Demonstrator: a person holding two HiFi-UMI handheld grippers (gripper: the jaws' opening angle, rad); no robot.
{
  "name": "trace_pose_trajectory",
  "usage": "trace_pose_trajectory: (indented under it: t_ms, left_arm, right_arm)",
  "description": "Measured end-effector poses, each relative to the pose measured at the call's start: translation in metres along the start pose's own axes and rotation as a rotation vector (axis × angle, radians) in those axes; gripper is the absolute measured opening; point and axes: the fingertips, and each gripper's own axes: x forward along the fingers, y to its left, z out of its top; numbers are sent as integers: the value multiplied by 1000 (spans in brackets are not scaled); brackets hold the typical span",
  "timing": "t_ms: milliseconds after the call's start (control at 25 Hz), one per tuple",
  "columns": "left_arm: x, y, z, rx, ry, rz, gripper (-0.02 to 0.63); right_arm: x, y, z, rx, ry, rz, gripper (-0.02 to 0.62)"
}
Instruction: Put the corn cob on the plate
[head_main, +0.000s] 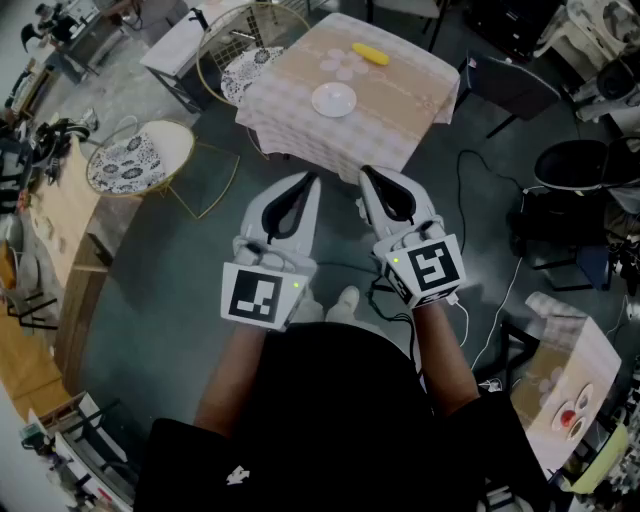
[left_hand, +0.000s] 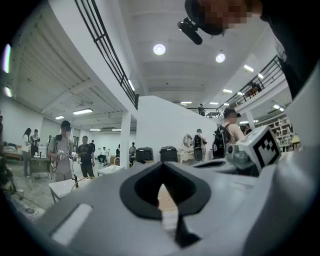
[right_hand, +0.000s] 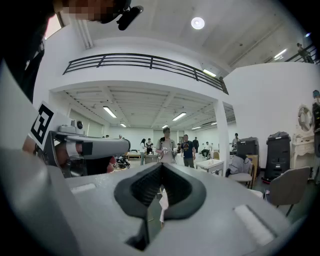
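- Here, in the head view, the only print to be made out is the black-and-white square pattern on each marker cube (head_main: 258, 297), low in the middle of the frame.
- The left gripper (head_main: 311, 180) and right gripper (head_main: 365, 172) are side by side at the centre. Both have their jaws closed and hold nothing.
- The corn cob (head_main: 370, 54) lies at the top centre on a desk (head_main: 400, 120) under a checked cloth. It is up and to the right of the white plate (head_main: 333, 99) and does not touch it.
- Open floor lies between the grippers and that desk. Two round wire chairs (head_main: 135, 162) with patterned cushions stand at the upper left, and a dark chair (head_main: 505, 85) is at the upper right.
- Cables (head_main: 487, 335) trail over the floor at the right, and a second clothed desk (head_main: 565, 385) is at the lower right.
- In the left gripper view, the left gripper's (left_hand: 161, 165) jaws meet at the tips with nothing between them. The right gripper's marker cube is at the right edge, and people (left_hand: 62, 150) stand far off at the left.
- In the right gripper view, the right gripper's (right_hand: 161, 165) jaws are also together and empty. The left gripper reaches in from the left. People stand at the centre under a balcony railing (right_hand: 145, 62).
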Motion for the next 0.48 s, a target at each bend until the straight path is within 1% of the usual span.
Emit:
trace_pose_trajectory:
  t_ms: [320,480]
  left_arm:
    - [3,-11,-2,-17,5,9,9]
    - [4,-11,-9,4,-6,31,9]
  right_arm:
    - [-13,-7,5,23,-38,-10,2]
    - [-21,-7,6,14,-34,3,2]
